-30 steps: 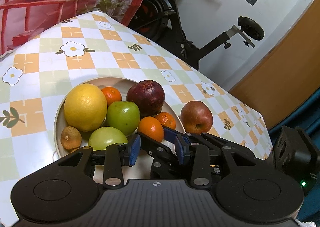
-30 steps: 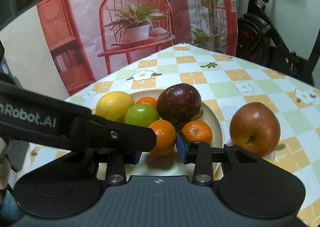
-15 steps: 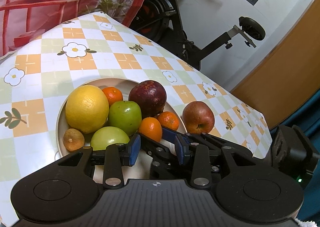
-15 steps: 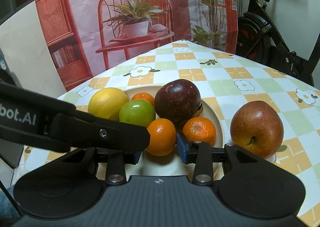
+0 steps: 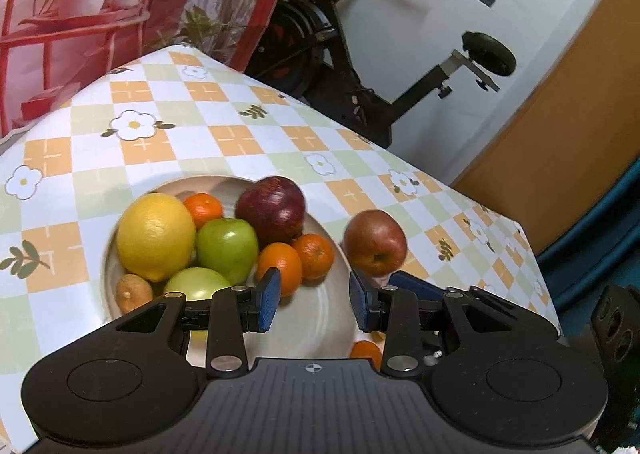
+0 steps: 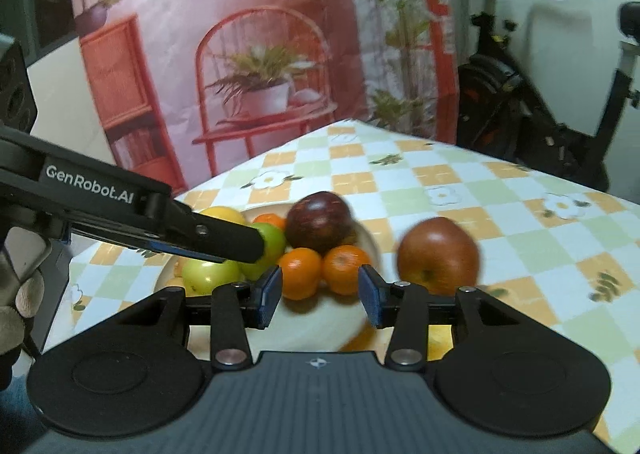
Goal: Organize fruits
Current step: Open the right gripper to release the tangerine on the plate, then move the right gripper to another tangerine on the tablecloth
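A cream plate [image 5: 320, 318] holds a lemon [image 5: 156, 236], two green apples [image 5: 226, 248], a dark red apple [image 5: 272, 209], several oranges [image 5: 280, 268] and a small brown fruit [image 5: 134, 292]. A red apple [image 5: 374, 242] lies on the tablecloth just right of the plate. My left gripper [image 5: 314, 300] hovers over the plate's near side, open and empty. My right gripper [image 6: 320, 296] sits back from the two front oranges [image 6: 300, 274] with its jaws opening and nothing between them. The red apple [image 6: 438, 256] is to its right.
In the right wrist view the left gripper's black body [image 6: 160, 221] crosses from the left over the green apples, with a gloved hand [image 6: 16, 302] at the edge. An exercise bike [image 5: 360, 65] stands beyond the table. Another orange [image 5: 366, 354] shows under the left gripper.
My right gripper has let go of the front orange, widened its jaws and drawn back from the plate. The orange stays on the plate. The left gripper has hardly moved.
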Demonstrator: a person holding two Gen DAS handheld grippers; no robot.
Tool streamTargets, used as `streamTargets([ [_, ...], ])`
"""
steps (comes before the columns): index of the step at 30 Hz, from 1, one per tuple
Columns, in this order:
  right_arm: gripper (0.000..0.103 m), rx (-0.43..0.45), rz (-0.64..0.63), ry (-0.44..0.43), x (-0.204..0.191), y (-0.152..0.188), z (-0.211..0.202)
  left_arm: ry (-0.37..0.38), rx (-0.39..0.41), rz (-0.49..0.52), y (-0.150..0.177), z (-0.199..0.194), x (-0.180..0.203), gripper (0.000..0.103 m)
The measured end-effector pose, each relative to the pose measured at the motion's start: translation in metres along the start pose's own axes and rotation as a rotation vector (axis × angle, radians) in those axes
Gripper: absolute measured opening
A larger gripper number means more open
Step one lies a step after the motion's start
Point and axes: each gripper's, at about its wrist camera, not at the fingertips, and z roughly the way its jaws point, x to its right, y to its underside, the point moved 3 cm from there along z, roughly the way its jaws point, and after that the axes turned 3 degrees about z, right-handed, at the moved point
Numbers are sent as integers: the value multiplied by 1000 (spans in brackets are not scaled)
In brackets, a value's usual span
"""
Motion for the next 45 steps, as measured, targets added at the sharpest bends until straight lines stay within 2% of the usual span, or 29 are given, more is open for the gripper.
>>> streamTargets([
  [7,45,54,72,2,24,16,-32,13,-38,64,11,8,24,39],
  [15,46,55,-16,-3,10,30,-44,18,-72,96,21,14,32,39],
  [24,45,22,-41,-17,7,35,-32,5,-68,103,21,15,31,39],
  [36,46,-72,-81,-39,-6,52,-13,12,-82,117,26,18,33,39],
  [38,49,-93,-90,-32,-7,53,-9,14,-83,120,27,18,33,39],
  [45,46,-114,-109,-30,-7,62,-19,37,-110,147,38,22,41,39],
])
